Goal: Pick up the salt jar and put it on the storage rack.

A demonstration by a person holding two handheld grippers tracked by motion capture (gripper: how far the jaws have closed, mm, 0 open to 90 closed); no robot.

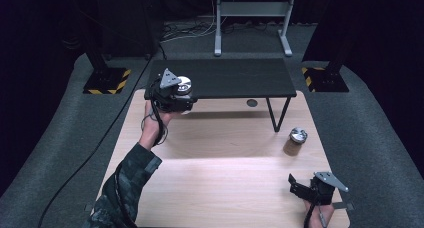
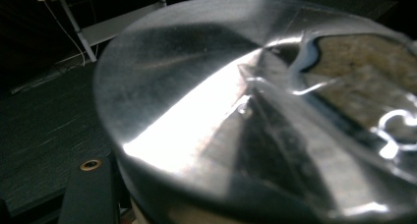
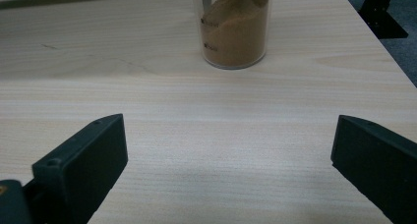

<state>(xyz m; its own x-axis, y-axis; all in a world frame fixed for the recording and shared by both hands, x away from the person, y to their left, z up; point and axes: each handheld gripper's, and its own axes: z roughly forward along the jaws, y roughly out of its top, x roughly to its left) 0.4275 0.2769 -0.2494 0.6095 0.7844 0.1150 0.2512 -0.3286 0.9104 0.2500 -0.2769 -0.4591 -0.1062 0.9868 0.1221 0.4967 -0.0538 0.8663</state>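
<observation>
Two silver-lidded clear jars, two grippers, one light wooden counter.

The left gripper (image 1: 181,95) clamps one silver-lidded clear jar (image 1: 183,84) at the near left corner of the single black raised shelf (image 1: 240,78), far on the light wooden counter (image 1: 215,178). The second silver-lidded jar of brown powder (image 1: 296,140) stands on the counter at right. The right gripper (image 1: 295,184), near right, has jaws wide apart, holding nothing.
</observation>
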